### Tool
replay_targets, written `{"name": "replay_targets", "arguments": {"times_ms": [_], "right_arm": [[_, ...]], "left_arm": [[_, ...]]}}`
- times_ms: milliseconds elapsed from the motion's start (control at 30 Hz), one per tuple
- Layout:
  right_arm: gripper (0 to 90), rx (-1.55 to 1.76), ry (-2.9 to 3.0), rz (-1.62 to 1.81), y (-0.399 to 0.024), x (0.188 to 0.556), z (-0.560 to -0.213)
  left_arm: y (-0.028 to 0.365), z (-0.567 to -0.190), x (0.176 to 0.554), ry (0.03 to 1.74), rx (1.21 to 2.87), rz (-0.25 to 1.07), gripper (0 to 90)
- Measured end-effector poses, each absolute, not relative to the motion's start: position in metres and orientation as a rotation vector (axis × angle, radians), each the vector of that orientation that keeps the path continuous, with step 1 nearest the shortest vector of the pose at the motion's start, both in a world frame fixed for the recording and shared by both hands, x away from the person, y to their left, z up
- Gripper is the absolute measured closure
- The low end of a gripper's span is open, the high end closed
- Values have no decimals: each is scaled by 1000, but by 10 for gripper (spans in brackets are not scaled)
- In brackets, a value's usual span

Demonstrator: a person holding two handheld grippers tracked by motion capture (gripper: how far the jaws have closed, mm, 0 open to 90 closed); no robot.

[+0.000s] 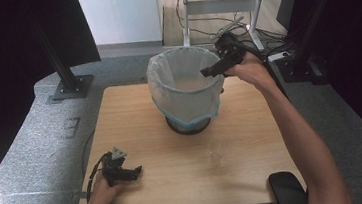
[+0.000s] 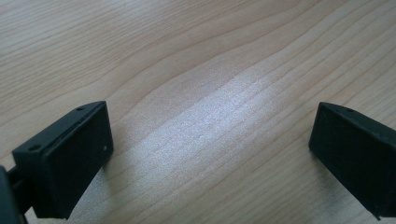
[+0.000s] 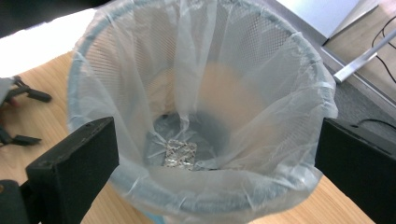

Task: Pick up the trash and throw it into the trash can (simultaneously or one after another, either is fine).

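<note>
A mesh waste bin (image 1: 186,89) lined with a clear plastic bag stands at the far middle of the wooden table (image 1: 176,173). My right gripper (image 1: 214,69) hovers over the bin's right rim, open with nothing between its jaws. In the right gripper view I look down into the bin (image 3: 201,112), where a small silvery blister pack (image 3: 180,154) lies on the bottom. My left gripper (image 1: 134,173) rests low on the table's near left corner, open and empty, its jaws over bare wood (image 2: 205,112).
A small clear plastic bit (image 1: 217,153) lies on the table right of centre. A desk frame with cables (image 1: 225,12) stands on the floor behind the bin. Black stands (image 1: 69,82) flank the table, and chair armrests (image 1: 288,189) sit at its near edge.
</note>
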State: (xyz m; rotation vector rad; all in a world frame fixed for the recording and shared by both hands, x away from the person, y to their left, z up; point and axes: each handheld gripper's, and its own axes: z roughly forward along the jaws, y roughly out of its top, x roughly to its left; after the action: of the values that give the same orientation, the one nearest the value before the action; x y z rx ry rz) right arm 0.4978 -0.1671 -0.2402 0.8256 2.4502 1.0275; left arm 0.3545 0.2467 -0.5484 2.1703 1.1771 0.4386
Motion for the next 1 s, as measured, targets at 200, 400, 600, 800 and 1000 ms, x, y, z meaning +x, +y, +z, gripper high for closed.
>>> {"name": "replay_targets", "arguments": {"times_ms": [200,400,600,800,1000], "right_arm": [[0,846,2424,1055,-186,485,-243],[0,861,2394,1085,-205,474,-251],[0,870,2374,1087,-221,463,-263],[0,875,2385,1084,-231,452,-277],[0,866,2395,1067,-237,441,-291]], "left_arm": [[247,-548,355,1179,2170,439,0],[246,-548,355,1179,2169,439,0],[246,-548,354,1180,2170,439,0],[246,-548,354,1179,2170,440,0],[246,-548,354,1180,2169,440,0]]}}
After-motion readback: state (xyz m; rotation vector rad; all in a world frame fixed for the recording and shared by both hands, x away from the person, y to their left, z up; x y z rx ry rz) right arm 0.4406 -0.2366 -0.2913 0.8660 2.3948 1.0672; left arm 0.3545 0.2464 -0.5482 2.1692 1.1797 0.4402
